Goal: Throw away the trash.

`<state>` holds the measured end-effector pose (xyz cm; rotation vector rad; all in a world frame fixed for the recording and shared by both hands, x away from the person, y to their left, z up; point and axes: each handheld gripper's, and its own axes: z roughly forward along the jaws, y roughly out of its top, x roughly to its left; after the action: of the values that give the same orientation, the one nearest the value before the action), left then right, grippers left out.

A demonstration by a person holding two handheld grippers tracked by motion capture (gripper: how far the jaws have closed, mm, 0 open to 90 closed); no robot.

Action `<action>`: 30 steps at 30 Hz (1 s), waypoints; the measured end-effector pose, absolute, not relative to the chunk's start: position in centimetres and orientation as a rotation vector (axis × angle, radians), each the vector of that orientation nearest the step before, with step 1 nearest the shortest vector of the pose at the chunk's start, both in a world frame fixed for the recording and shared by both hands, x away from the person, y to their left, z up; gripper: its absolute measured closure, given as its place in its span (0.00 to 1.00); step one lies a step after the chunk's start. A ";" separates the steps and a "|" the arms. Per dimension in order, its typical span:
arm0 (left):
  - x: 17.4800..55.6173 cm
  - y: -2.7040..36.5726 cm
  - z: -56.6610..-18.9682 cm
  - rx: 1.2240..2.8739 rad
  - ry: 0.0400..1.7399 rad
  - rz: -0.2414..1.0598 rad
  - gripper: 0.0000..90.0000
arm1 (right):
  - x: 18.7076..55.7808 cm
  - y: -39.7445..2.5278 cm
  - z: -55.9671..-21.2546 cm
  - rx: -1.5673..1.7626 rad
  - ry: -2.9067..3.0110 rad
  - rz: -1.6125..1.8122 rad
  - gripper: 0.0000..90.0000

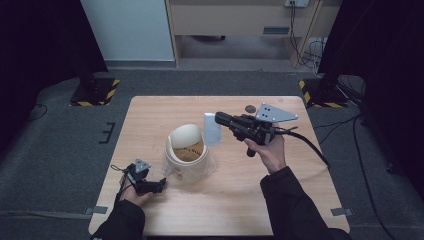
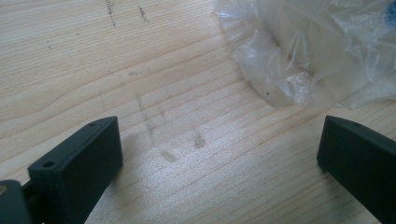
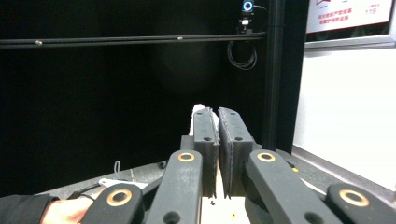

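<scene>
- The right gripper (image 1: 216, 119), raised above the middle of the table (image 1: 300, 200), is clenched on a thin translucent white sheet (image 1: 212, 130) that hangs down from its tip.
- The cream swing-lid bin (image 1: 187, 150), lined with a clear plastic bag (image 2: 317, 51), stands at the frame centre, just left of the sheet; dark writing on its lid is unreadable.
- The left gripper (image 1: 161, 184), released, lies at the lower left beside the bin.

On the table (image 1: 300, 165), the bin (image 1: 187, 150) sits near the middle, your left gripper (image 1: 159, 186) low beside it toward the near-left corner, your right gripper (image 1: 219, 118) raised behind it, holding a sheet (image 1: 212, 129).
</scene>
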<state>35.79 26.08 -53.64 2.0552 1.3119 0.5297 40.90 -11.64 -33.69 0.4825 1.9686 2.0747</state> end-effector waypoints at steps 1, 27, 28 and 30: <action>35.8 26.1 -53.6 2.055 1.312 0.530 0.00 | 40.9 -11.6 -33.7 0.483 1.969 2.075 0.96; 35.8 26.1 -53.6 2.055 1.312 0.530 0.00 | 41.0 -6.7 -36.7 0.367 2.057 2.102 0.96; 35.8 26.1 -53.6 2.055 1.312 0.530 0.00 | 41.1 -6.6 -36.8 0.365 2.058 2.102 0.96; 35.8 26.1 -53.6 2.055 1.312 0.530 0.00 | 41.1 -6.4 -37.0 0.359 2.062 2.098 0.96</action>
<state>35.79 26.08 -53.64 2.0550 1.3120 0.5296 41.14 -6.42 -37.03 0.3592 2.0625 2.0984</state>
